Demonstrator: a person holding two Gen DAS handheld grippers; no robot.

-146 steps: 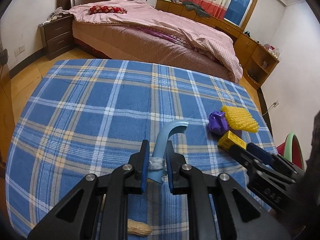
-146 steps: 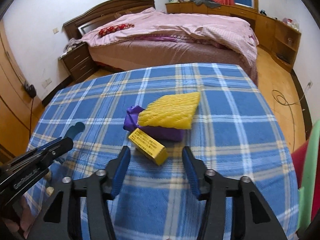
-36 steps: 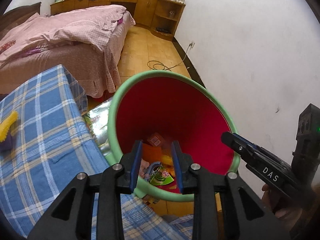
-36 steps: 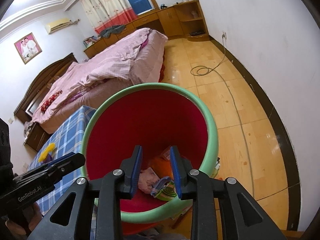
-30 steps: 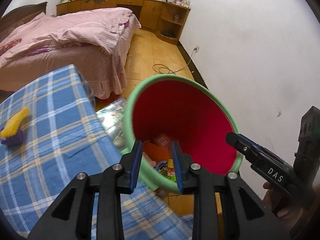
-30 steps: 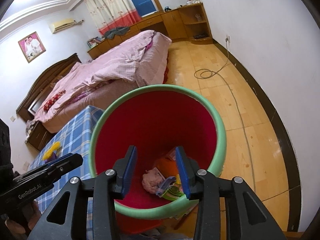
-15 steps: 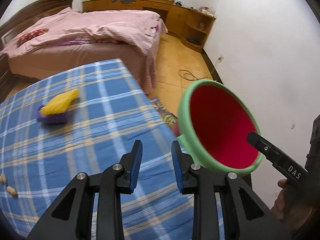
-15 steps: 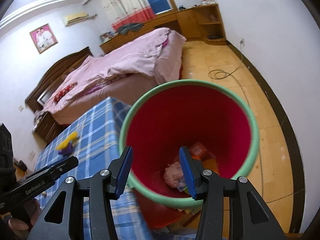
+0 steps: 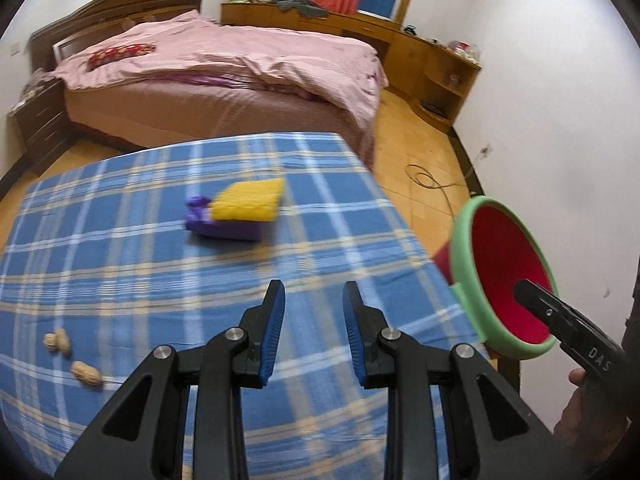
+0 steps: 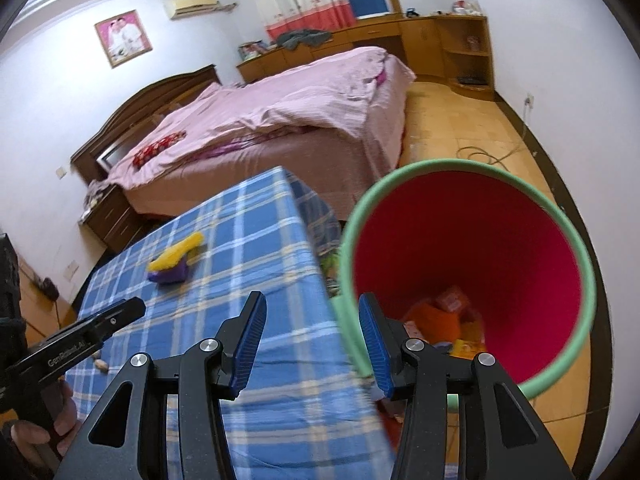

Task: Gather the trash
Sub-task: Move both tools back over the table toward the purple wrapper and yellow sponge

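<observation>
You are swinging both tongs away from the bin [image 10: 472, 264] and back over the counter [image 9: 120, 248], and that changes where the job stands: a moment ago both were hanging over the bin's red mouth, and the blue scrap and yellow box seen on the cloth earlier are no longer lying there, so that load looks delivered and a fresh pick-up is beginning. Your left tongs [image 9: 314, 334] are standing narrowly parted with nothing between them, only checked cloth showing in the gap. Your right tongs [image 10: 310, 346] are standing wider, also holding nothing, straddling the counter's edge with the bin's green rim just beside the right-hand pad. What is left to collect is sitting on the counter, all of it on the side away from the bin: the yellow foam net [image 9: 248, 202] is lying on top of the purple wrapper [image 9: 224, 228] out in the middle, and the peanuts [image 9: 72, 356] are lying well apart from that pile, nearer the far side edge. The left view is giving you those peanuts clearly and only a slanted look at the bin, its bottom hidden. The right view is looking straight down into the bin, showing the orange and mixed scraps [image 10: 444, 316] already at the bottom, while only one peanut is peeping out beside the other tongs.
</observation>
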